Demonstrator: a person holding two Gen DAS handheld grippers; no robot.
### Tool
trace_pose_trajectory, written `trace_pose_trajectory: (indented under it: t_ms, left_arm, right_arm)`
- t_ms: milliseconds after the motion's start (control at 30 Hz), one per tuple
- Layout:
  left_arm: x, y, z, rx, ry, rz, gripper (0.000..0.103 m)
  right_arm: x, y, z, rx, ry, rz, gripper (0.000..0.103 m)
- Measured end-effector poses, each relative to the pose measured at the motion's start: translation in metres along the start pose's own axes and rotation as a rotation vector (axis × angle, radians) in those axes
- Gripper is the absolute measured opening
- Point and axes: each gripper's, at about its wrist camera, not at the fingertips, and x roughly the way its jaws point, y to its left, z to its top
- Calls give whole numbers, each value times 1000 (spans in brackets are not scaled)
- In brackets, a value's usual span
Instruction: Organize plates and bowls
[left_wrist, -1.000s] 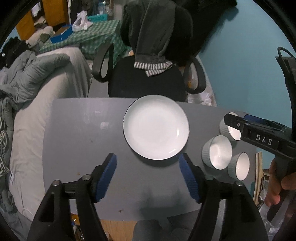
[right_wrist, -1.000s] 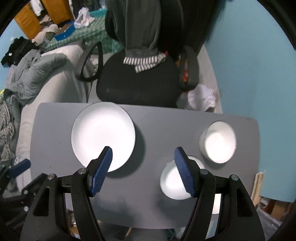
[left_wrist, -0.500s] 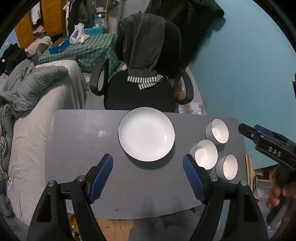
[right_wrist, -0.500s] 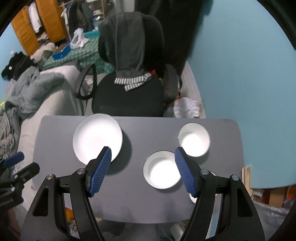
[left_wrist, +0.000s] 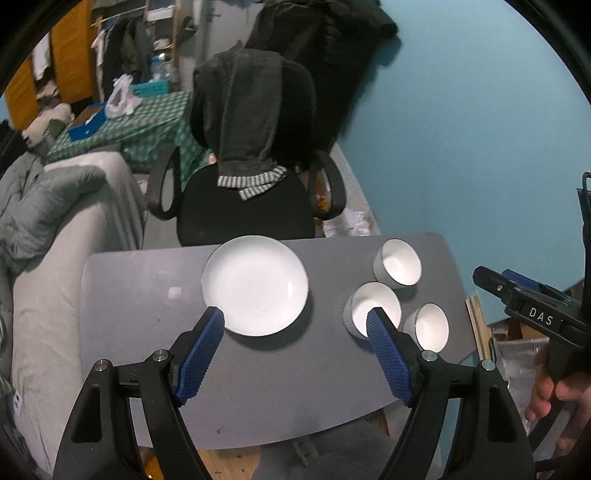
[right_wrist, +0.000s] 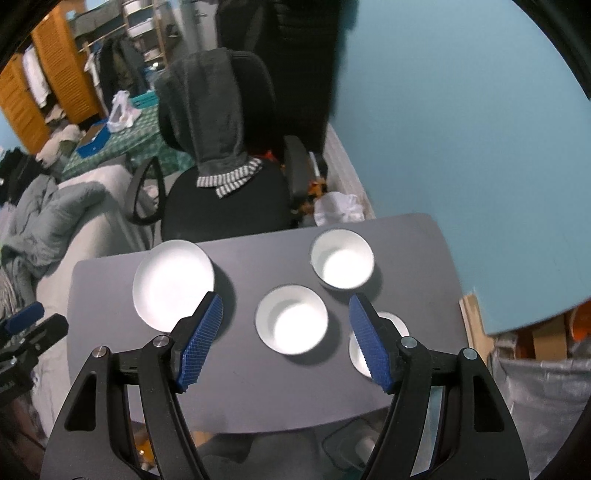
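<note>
the grey bench (left_wrist: 155, 295) carries all the tableware, with a black office chair (left_wrist: 255, 206) pushed against its far edge, a dark towel (left_wrist: 251, 122) draped over the chair back, and a grey sofa (left_wrist: 55, 229) along the bench's left side

the white plate (left_wrist: 255, 284) lies flat near the far middle of the bench; three white bowls stand upright in a cluster to its right: the far bowl (left_wrist: 398, 263) close to the far right corner, the middle bowl (left_wrist: 371, 308) nearer and just beside it, and the near bowl (left_wrist: 426, 326) at the right edge, touching or almost touching the middle one

the left hand-held gripper (left_wrist: 295, 347) hangs above the near part of the bench with its blue pads spread wide and nothing between them; in its view the plate sits past the left pad and the middle bowl behind the right pad

the right hand-held gripper (right_wrist: 286, 339) is likewise spread wide and empty, above the middle bowl (right_wrist: 291, 319), which shows between its pads, the plate (right_wrist: 173, 284) off to the left and the far bowl (right_wrist: 341, 263) beyond
</note>
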Motion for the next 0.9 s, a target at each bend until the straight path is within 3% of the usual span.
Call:
trace_pose_trajectory:
  t_ms: [900]
  left_arm:
    - [19,-83,15,203,52,-159,81]
  right_arm:
    - [-38,-80,-39,254,-23,-103,71]
